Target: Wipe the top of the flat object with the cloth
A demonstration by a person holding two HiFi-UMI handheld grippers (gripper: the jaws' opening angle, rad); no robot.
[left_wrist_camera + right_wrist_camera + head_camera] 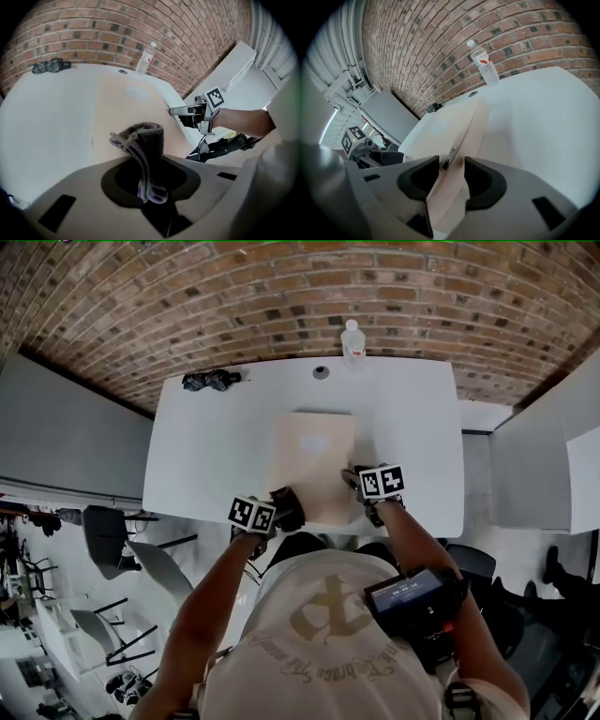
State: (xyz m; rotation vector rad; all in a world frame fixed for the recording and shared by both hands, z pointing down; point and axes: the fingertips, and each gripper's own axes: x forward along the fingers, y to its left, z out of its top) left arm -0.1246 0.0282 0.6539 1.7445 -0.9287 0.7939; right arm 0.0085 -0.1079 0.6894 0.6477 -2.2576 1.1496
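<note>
Cloth pinched in left hand-held gripper — lower end lost in shadow.

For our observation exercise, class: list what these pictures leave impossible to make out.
Dark bundle, head view: too small to identify.
Bottle label, right gripper view: print too small to read.
Flat object near corners, head view: hidden behind left gripper and right gripper.
Right gripper view: whether the pads press the flat object, unclear.
</note>
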